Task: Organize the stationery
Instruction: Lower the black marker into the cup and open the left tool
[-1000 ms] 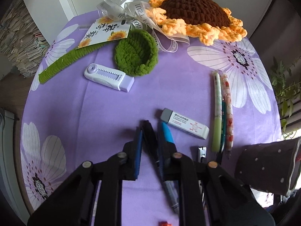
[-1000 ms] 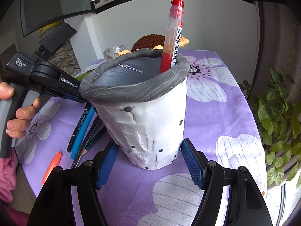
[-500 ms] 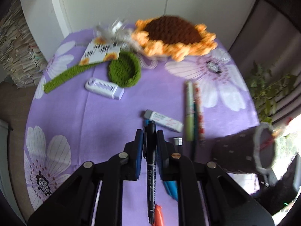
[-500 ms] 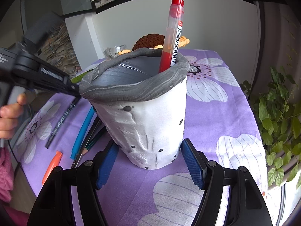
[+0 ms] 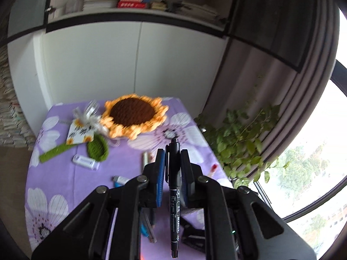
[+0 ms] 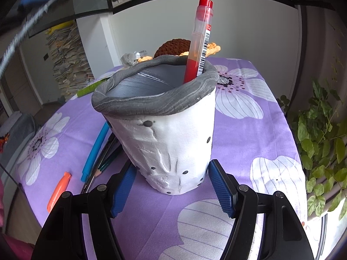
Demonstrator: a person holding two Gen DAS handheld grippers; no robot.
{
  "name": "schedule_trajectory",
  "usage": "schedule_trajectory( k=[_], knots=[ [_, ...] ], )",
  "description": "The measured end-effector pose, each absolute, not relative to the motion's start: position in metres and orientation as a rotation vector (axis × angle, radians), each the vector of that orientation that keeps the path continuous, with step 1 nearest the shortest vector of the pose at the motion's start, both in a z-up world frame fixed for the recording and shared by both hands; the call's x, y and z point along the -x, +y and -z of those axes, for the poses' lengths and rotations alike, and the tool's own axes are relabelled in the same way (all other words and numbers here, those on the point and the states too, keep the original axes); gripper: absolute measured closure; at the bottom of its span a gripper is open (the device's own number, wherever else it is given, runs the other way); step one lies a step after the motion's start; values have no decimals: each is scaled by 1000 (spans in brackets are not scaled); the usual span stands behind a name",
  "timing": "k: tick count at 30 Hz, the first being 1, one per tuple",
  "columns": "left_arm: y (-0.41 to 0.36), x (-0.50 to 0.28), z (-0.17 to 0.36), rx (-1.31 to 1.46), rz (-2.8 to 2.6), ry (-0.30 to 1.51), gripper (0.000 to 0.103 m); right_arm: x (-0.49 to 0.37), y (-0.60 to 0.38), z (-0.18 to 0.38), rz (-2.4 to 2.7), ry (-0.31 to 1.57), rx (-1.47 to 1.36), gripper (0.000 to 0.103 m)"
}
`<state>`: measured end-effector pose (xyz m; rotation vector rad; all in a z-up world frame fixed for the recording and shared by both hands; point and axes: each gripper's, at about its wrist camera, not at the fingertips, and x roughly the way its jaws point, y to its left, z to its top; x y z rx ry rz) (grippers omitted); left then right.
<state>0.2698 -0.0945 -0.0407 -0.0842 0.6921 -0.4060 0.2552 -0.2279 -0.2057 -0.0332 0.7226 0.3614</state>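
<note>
Marker (image 5: 174, 186) sat clamped in the left claw (image 5: 171, 169), lifted above the table (image 5: 65, 179). Right claw (image 6: 171, 186) squeezed the white pen cup (image 6: 164, 134), steadying it. Next move, I reckoned: swing over, drop it beside the red pen (image 6: 199, 41).

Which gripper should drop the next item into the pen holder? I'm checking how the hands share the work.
Left, probably. The left gripper is clamped on a black marker, lifted above the table. The right gripper is shut on the pen holder, steadying it, so it isn't free.
</note>
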Motion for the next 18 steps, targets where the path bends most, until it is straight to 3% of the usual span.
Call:
schedule_trajectory(
  k=[18],
  knots=[
    [-136,-318,76,110,487,621,91,-256,-229,207,-376,724,28,33]
  ],
)
